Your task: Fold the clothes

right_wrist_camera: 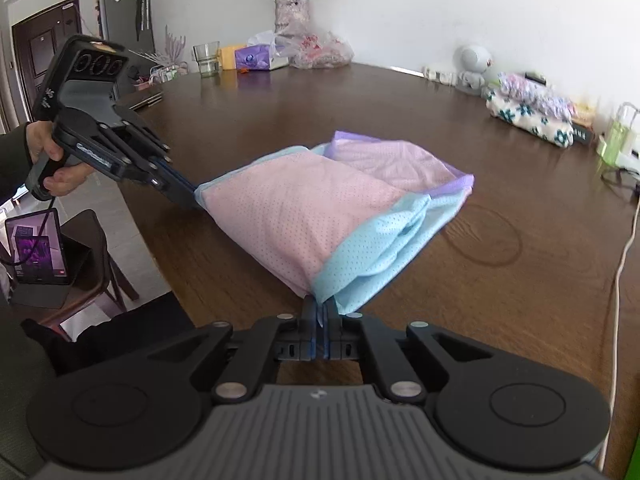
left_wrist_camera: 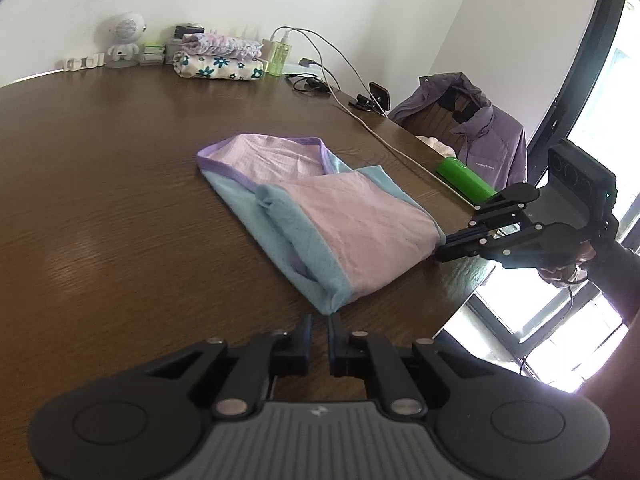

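I have the pink and light-blue mesh garment [right_wrist_camera: 320, 216] lying folded on the brown wooden table [left_wrist_camera: 100, 200], toward the near edge. My right gripper [right_wrist_camera: 320, 312] is pressed together on the garment's nearest blue corner, cloth pinched between its fingers. My left gripper [left_wrist_camera: 319, 322] sits just off another corner of the garment, its jaws a narrow slit apart with nothing between them in its own camera. Beyond the garment, against the wall, rests a stack of folded floral clothes [left_wrist_camera: 218, 58].
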A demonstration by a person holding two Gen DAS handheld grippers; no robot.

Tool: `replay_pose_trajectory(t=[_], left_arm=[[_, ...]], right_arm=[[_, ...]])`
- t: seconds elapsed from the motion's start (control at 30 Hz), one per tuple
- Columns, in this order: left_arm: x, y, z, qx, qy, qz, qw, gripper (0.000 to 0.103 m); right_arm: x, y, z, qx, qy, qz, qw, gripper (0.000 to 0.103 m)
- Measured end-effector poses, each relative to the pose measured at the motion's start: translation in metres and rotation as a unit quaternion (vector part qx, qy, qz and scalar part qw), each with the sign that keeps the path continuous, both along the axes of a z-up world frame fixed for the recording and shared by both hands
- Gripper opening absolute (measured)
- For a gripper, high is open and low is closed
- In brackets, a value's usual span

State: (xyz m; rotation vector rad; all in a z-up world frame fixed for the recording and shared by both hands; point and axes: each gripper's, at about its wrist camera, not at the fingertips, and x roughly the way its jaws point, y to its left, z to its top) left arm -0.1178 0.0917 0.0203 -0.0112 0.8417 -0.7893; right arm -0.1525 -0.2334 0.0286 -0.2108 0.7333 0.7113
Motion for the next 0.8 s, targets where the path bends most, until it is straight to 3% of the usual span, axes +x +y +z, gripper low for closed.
replay_pose_trajectory(t=[0.03,0.1,0.17,0.2,0.27,0.33,0.43,0.53,0.63,0.7,0.73,0.77,0.8], left_arm=[[-0.002,0.010,0.004,0.002,-0.001,0.005,1.0000,0.014],[0.017,0.019,0.015,0.004,-0.014,0.044,0.9989,0.030],[0.046,0.015,0.025,0.002,-0.033,0.090,0.9954,0.042],[0.068,0.007,0.027,0.002,-0.040,0.106,0.9936,0.046],[0.109,-0.011,0.027,0.006,-0.045,0.137,0.9896,0.048],[0.154,-0.037,0.021,0.038,-0.019,0.160,0.9862,0.046],[0.186,-0.058,0.015,0.030,0.012,0.156,0.9872,0.045],[0.192,-0.071,0.008,0.059,0.017,0.147,0.9872,0.042],[0.190,-0.074,0.006,0.059,0.015,0.139,0.9884,0.036],[0.189,-0.073,0.005,0.061,0.016,0.147,0.9872,0.023],[0.188,-0.073,0.005,0.064,0.016,0.147,0.9869,0.018],[0.188,-0.073,0.004,0.068,0.015,0.148,0.9866,0.006],[0.186,-0.072,0.004,0.068,0.015,0.145,0.9869,0.005]], right_arm=[[0.001,-0.008,0.006,0.015,0.001,-0.007,1.000,0.004],[0.005,-0.025,0.017,0.049,0.001,-0.023,0.999,0.012],[0.027,-0.040,0.030,0.094,-0.007,-0.065,0.993,0.035],[0.043,-0.041,0.034,0.101,-0.014,-0.094,0.990,0.039],[0.083,-0.038,0.038,0.098,-0.020,-0.145,0.984,0.047],[0.122,-0.031,0.030,0.081,-0.002,-0.175,0.981,0.050],[0.173,-0.020,0.017,0.056,0.027,-0.201,0.978,0.050],[0.201,-0.011,0.003,0.052,0.064,-0.206,0.975,0.050],[0.210,-0.002,-0.006,0.041,0.070,-0.201,0.976,0.040],[0.210,0.001,-0.006,0.036,0.065,-0.191,0.979,0.037],[0.208,0.001,-0.007,0.037,0.065,-0.188,0.979,0.029],[0.205,0.001,-0.007,0.036,0.065,-0.183,0.980,0.015],[0.203,0.001,-0.007,0.035,0.066,-0.179,0.981,0.009]])
